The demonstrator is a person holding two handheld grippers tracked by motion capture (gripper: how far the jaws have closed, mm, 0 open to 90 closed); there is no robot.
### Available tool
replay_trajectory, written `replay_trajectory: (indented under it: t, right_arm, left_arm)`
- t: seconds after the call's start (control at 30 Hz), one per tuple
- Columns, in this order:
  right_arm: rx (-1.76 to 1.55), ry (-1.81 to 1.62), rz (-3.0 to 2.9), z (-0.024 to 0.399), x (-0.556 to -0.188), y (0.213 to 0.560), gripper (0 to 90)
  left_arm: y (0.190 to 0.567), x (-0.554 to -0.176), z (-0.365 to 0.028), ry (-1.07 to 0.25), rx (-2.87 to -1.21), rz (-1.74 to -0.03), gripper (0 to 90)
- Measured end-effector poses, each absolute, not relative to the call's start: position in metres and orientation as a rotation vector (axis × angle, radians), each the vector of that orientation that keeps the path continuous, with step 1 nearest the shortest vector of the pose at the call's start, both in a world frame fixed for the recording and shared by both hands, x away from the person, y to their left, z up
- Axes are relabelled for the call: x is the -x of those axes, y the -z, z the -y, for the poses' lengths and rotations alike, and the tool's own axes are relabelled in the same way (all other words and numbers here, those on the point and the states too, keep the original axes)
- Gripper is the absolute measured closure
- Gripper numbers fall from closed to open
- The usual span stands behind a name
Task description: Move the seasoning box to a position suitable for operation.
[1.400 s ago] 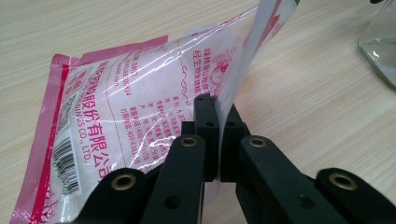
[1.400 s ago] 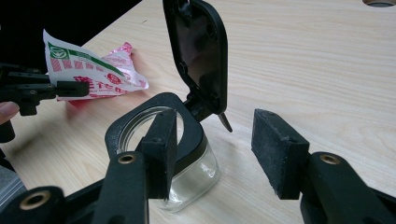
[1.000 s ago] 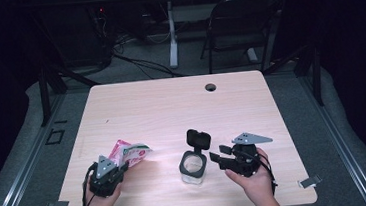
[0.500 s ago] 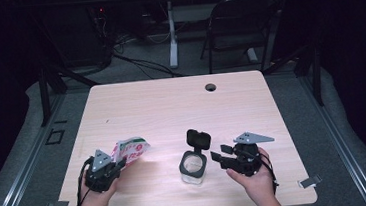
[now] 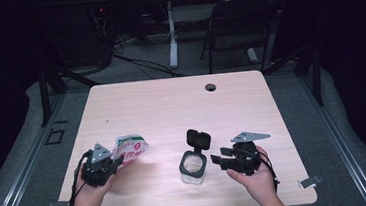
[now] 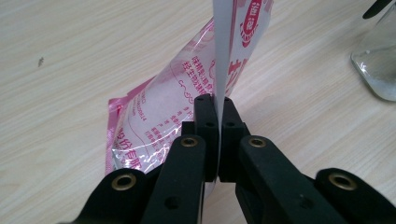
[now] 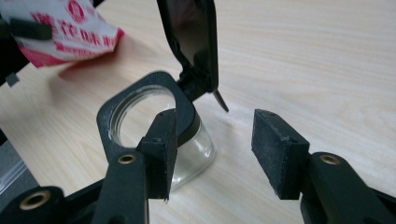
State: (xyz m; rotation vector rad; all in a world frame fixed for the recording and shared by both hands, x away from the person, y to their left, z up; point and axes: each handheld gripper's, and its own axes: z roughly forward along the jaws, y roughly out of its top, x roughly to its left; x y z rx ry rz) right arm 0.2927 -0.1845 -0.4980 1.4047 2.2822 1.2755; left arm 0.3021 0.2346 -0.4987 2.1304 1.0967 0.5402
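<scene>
Pink-and-white plastic, the pouch point(image 6: 187, 100) is pinched by its thin sealed edge between the clenched jaws of the left gripper point(image 6: 215, 105), which grasp it at the near-left part of the bench point(image 5: 171, 104). In the left gripper view the film is glossy and part clear, printed with red characters, and the gripped edge rises straight up from the jaws. The pouch's far end rests on the wood; its long axis runs away from the jaws and towards the glass jar point(image 5: 192, 165). The jar stands mid-bench with its black hinged lid point(image 5: 198, 139) flipped up. The right gripper point(image 7: 212, 147) sits just beside the jar, jaws released and wide, gripping nothing, one pad in front of the jar's black collar.
</scene>
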Motion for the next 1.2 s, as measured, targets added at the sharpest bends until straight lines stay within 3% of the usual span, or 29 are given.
replay_trajectory:
  t: [0.47,0.87,1.2]
  right_arm:
    - [-1.412,-1.106,-2.393,0.181,-0.297,0.502,62.9]
    - [-1.428,-1.139,-2.373,0.181,-0.299,0.502,57.3]
    - [-1.404,-1.134,-2.388,0.180,-0.299,0.501,53.2]
  left_arm:
    - [0.467,-0.307,-0.248,-0.641,-2.095,-1.089,90.0]
    - [0.434,-0.308,-0.256,-0.687,-2.041,-1.068,90.0]
    - [0.422,-0.294,-0.225,-0.647,-2.062,-0.919,90.0]
